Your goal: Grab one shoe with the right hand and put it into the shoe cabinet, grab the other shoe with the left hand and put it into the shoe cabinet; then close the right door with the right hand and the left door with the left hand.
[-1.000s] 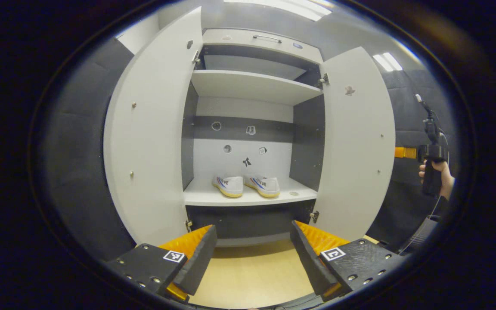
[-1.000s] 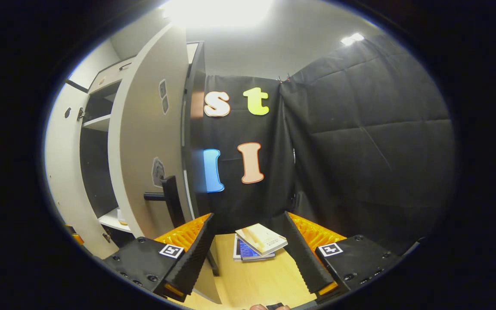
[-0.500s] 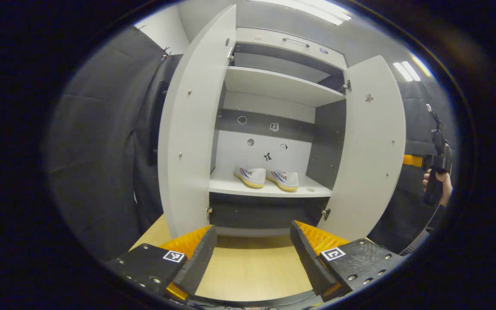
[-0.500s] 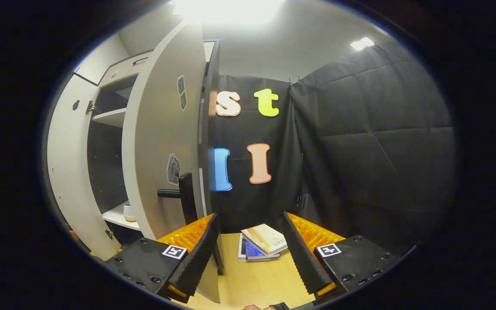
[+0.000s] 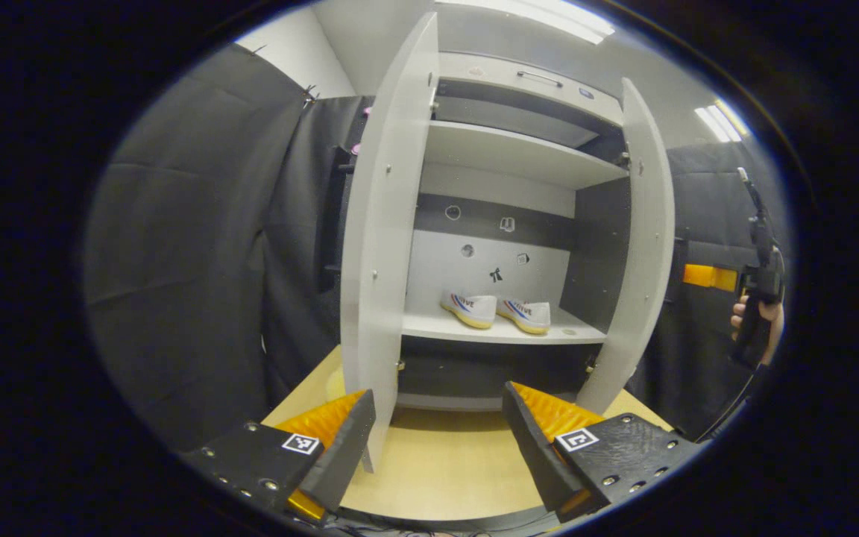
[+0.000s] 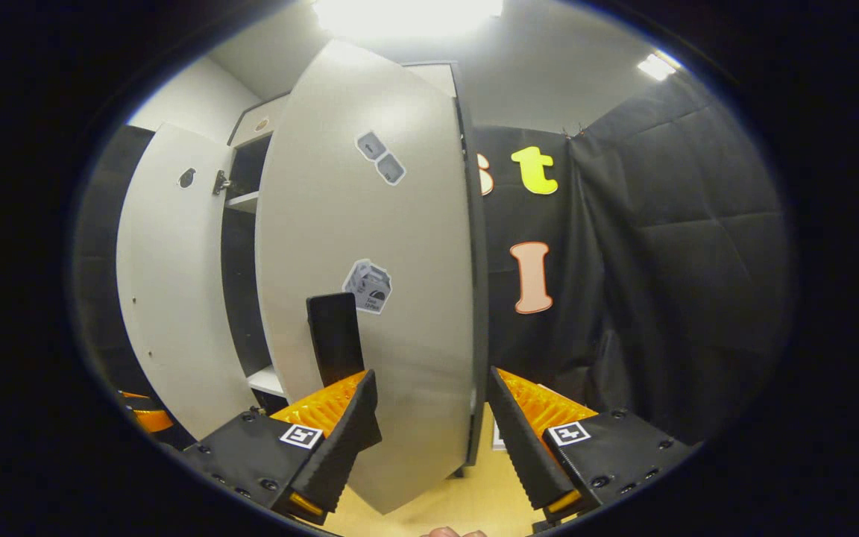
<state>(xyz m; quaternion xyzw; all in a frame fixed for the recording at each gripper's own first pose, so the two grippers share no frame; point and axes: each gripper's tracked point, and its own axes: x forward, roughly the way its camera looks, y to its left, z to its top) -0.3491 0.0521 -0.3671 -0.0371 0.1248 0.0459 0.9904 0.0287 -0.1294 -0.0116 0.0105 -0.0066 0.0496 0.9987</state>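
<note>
the right gripper [image 6: 433, 429] is spread open, its orange-backed fingers [image 6: 340, 436] flanking the lower edge of the cabinet's right door [image 6: 400, 246]. that door bears stickers [image 6: 367, 286] and a black handle [image 6: 334, 337]. the left door [image 6: 168, 276] stands open beyond, over the wooden desk [image 6: 467, 500].

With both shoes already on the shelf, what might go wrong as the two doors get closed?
The right door stands close in front of the open right gripper, so a finger may catch its black handle. The left door's edge sits near the left gripper; an off-centre push could slip past it.
</note>
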